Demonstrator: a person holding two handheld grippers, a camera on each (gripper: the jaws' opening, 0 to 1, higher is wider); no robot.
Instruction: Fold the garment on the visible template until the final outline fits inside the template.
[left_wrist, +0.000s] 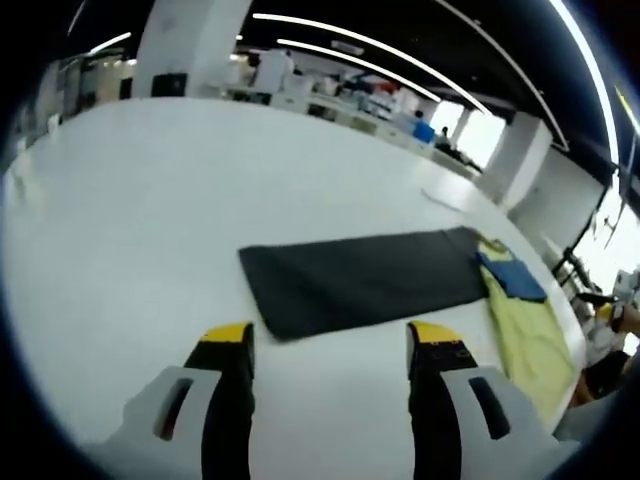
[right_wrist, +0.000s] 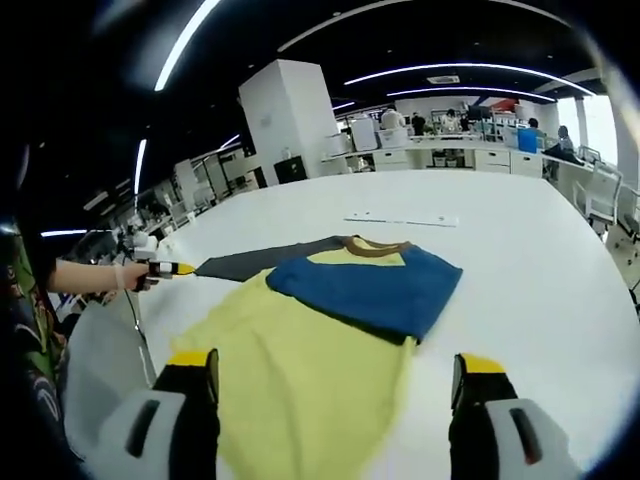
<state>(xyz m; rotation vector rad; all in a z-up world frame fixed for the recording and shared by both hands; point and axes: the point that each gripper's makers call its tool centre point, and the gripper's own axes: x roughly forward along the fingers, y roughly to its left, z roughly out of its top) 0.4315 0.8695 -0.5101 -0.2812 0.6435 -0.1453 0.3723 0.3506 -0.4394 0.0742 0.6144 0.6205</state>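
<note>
Left gripper (left_wrist: 329, 345) wide, empty, dark template (left_wrist: 365, 280) at 12 o'clock. Right gripper (right_wrist: 334, 372) wide, empty, above yellow-blue garment (right_wrist: 320, 350) on white tabletop (right_wrist: 520, 260).

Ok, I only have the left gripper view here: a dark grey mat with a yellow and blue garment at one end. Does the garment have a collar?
Observer: Yes. The right gripper view shows a brown collar at the far end of the yellow garment.
Operator: Is the right gripper holding the cloth?
Observer: No. The right gripper is open above the garment's near end, gripping nothing.
</note>
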